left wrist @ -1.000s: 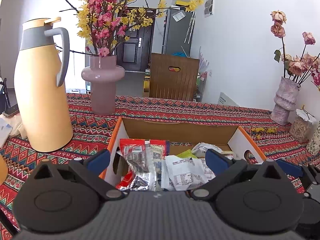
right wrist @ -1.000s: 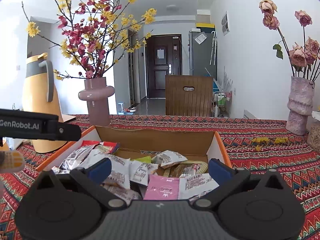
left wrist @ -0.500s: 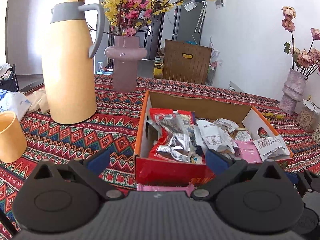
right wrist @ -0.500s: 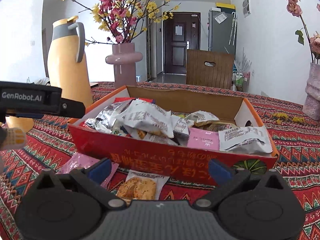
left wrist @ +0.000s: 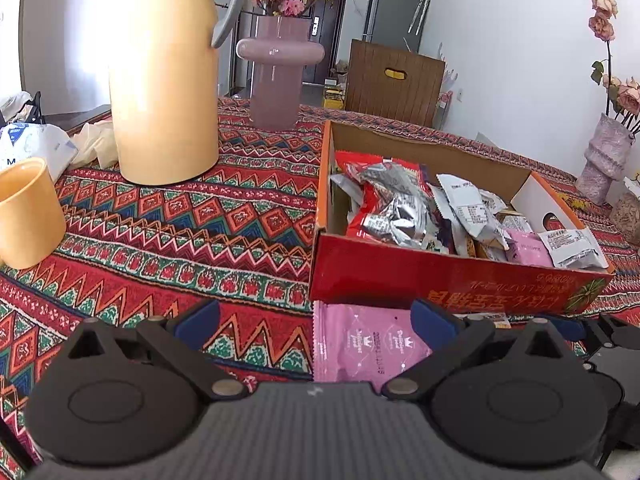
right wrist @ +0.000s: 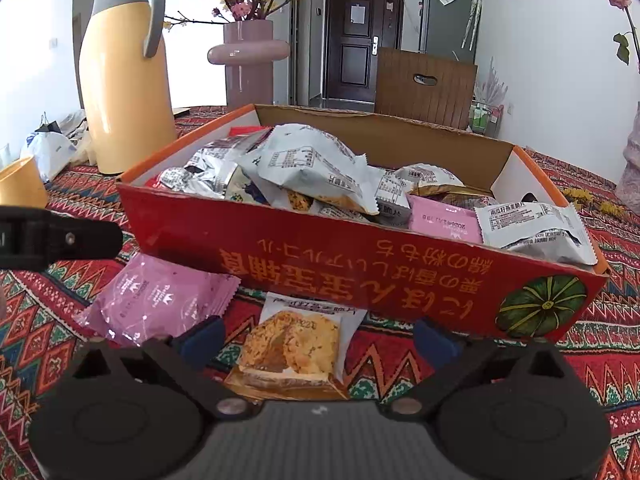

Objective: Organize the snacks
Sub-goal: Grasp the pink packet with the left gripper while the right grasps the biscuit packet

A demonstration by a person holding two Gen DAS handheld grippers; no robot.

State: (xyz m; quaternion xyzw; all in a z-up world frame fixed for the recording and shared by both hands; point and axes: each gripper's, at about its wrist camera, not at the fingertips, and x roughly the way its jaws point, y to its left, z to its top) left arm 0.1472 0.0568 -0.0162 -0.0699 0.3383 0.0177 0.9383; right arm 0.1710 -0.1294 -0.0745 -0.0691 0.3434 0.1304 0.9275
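Both grippers have dropped to loose snacks before the red cardboard box (right wrist: 360,256).
Right gripper (right wrist: 316,338) jaws, open (narrowing), straddle a clear-wrapped biscuit packet (right wrist: 294,344); left gripper (left wrist: 316,320), open, over pink foil packet (left wrist: 360,344).

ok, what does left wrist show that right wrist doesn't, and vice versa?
Left wrist only: the left gripper, open over the tablecloth, its right finger above the pink packet; a rose vase at far right.

Right wrist only: the right gripper, open, its jaws having just been closing, with the cracker packet between the fingers but not pinched; the pumpkin print on the box front; the door.

Both: snack box, pink packet, thermos, mauve vase, cup.
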